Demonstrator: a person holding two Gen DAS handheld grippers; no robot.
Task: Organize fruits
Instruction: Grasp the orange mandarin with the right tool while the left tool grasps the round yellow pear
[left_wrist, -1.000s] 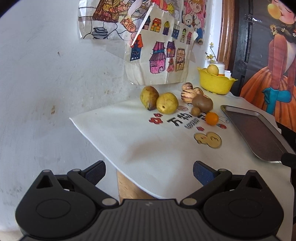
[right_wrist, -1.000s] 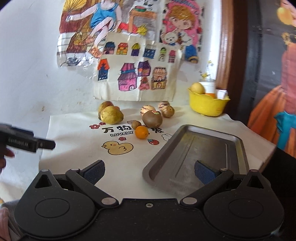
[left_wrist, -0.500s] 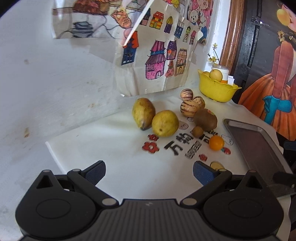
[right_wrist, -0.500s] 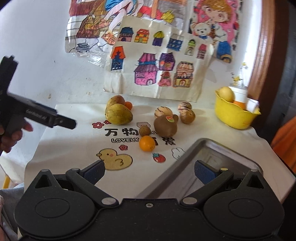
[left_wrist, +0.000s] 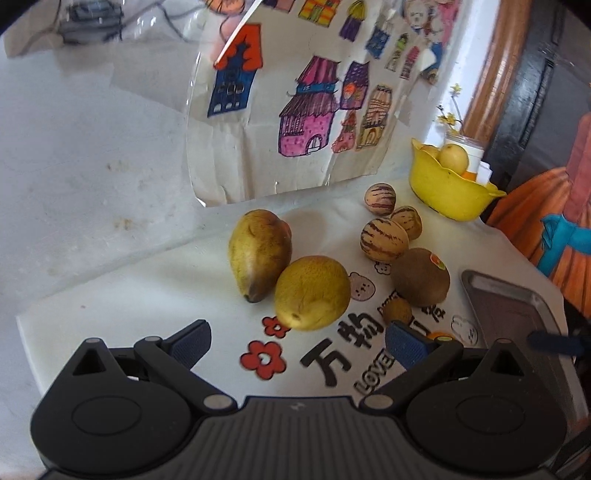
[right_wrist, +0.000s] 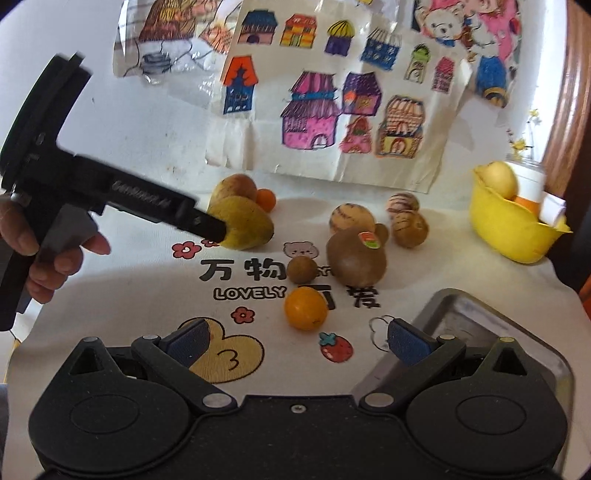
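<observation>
So the surface (right_wrist: 110, 295) is covered with a white printed cloth, and the biggest thing on it is the metal tray (right_wrist: 480, 314) at the right edge, which looks bare in what shows of it, so I'd say the sorting has barely started. Next down is the yellow bowl (left_wrist: 448, 192) at the back right, already holding a couple of pale fruits. Everything else is loose on the cloth: two big yellow-green mangoes (left_wrist: 312, 293) touching each other near the wall, a brown kiwi (left_wrist: 421, 282) with a sticker, three striped melon-looking fruits (left_wrist: 384, 240) behind it, a small orange (right_wrist: 306, 308) out front, and a tiny brown round one (right_wrist: 302, 270) just beside the kiwi. The left tool (left_wrist: 297, 339) has its fingers spread wide and empty, nose right at the nearer mango, so that's probably the first pick. The right tool (right_wrist: 297, 339) is spread and empty too, hanging near the orange and the tray corner. Basically all the fruit is left to do.
</observation>
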